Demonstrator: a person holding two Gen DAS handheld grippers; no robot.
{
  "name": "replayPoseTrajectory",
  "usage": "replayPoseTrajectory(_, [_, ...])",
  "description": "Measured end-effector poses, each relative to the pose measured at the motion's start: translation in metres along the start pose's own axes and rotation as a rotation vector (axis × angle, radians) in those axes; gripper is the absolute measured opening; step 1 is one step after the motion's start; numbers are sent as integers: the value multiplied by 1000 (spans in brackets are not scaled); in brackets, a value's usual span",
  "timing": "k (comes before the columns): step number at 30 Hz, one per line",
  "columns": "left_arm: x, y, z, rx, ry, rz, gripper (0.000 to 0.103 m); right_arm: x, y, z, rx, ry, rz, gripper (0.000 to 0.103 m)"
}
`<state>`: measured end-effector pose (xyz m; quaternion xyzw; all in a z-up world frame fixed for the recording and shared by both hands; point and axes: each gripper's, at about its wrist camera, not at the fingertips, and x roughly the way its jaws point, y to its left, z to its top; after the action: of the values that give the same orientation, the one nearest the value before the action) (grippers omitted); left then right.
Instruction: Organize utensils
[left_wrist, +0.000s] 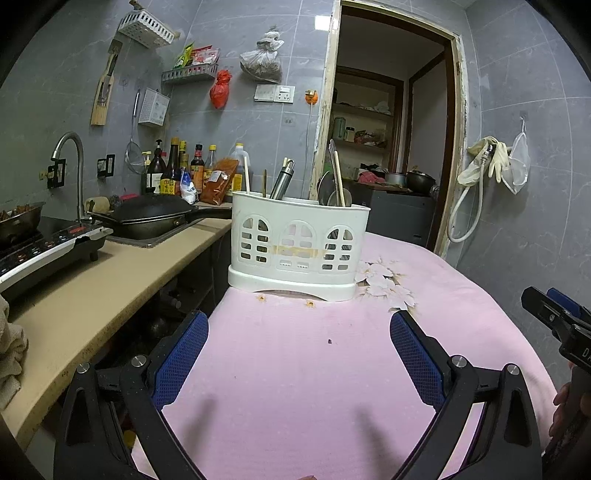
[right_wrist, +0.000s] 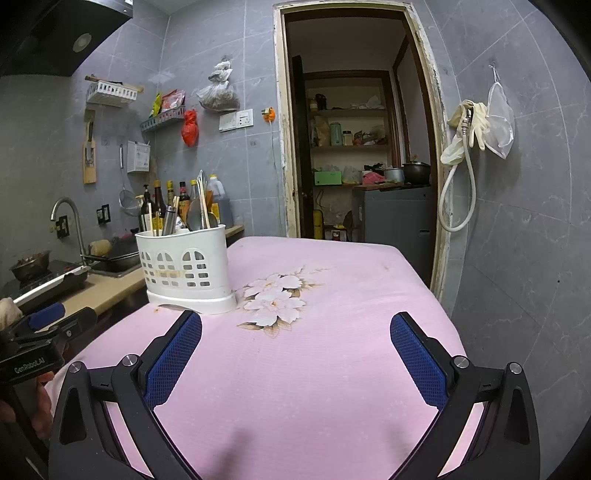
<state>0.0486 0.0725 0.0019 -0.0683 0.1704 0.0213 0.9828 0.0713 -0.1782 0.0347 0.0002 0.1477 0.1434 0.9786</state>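
Pink cloth (left_wrist: 295, 369) with a flower print covers the table and fills the lower centre of the left wrist view. The white plastic utensil caddy (left_wrist: 297, 245) stands upright on the cloth at frame centre, near the table's far left edge. Chopsticks (left_wrist: 246, 173), a steel tube-shaped item (left_wrist: 282, 181) and spoons (left_wrist: 330, 192) stand in the caddy. The left gripper (left_wrist: 299, 325) is at the bottom of the frame; its jaws are spread wide with nothing between them, and its blue pads (left_wrist: 184, 354) are short of the caddy and not touching it. The right gripper (left_wrist: 561, 321) shows in part at the right edge; its jaw state cannot be told from this view. A beige counter (left_wrist: 110, 280) with a black pan (left_wrist: 151, 218) occupies the left of the frame.

In the right wrist view, the caddy (right_wrist: 186, 267) stands at centre left, beside the flower print (right_wrist: 275, 295). The right gripper (right_wrist: 295, 325) is at the bottom of the frame, jaws spread wide and empty, over bare cloth (right_wrist: 314, 387). The left gripper (right_wrist: 44, 325) appears in part at the lower left edge. An open doorway (right_wrist: 354, 129) occupies the upper centre.
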Motion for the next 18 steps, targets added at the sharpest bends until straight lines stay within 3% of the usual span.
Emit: replayPoseTrajectory(18, [-1,2,-2,-6,3,1,97,0,1,0,0,1,-1,103])
